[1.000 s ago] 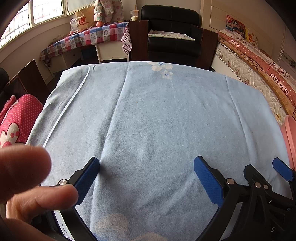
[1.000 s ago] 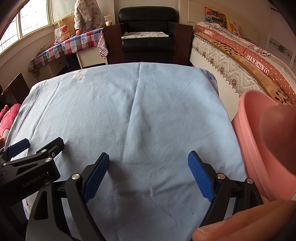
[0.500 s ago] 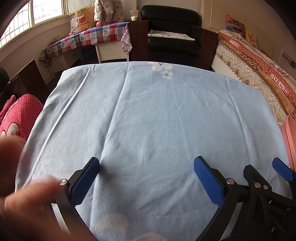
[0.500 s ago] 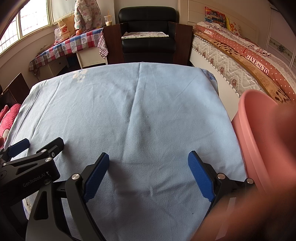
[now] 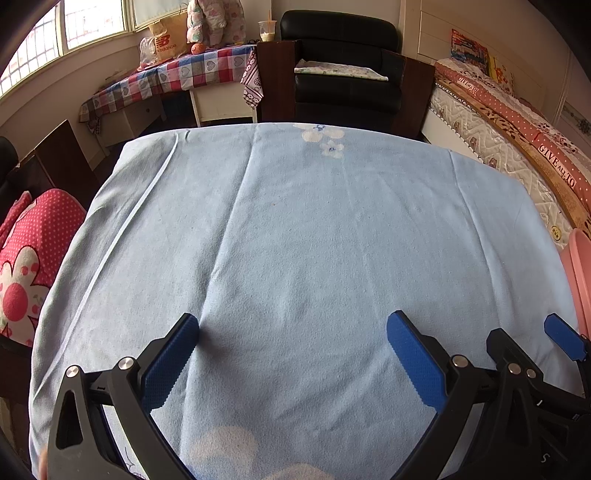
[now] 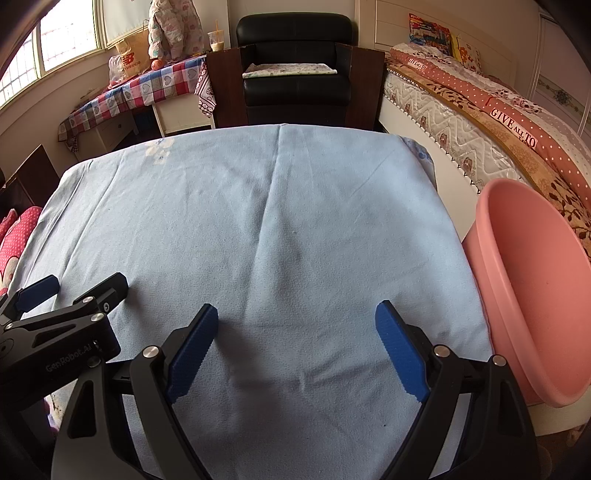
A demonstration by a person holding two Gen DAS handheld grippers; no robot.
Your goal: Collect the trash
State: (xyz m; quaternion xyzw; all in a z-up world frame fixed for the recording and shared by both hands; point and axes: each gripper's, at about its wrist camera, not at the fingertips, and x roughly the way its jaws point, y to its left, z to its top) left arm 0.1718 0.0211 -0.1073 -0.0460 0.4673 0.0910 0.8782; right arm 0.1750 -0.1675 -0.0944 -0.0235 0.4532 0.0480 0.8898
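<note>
Beside the right gripper (image 6: 295, 347), the basin (image 6: 532, 280) stood nearest; both it and the left gripper (image 5: 291, 354) held fingers spread over a trash-free bench (image 5: 295, 229).

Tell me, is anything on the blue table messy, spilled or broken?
Nothing stands out. The blue cloth lies flat with only soft creases and no trash on it. The pink basin sits beside the table's right edge, looking whole. The left gripper and right gripper are both open and hold nothing.

Window (image 5: 92, 22) daylight from upper left, sharp, fisheye-curved edges
</note>
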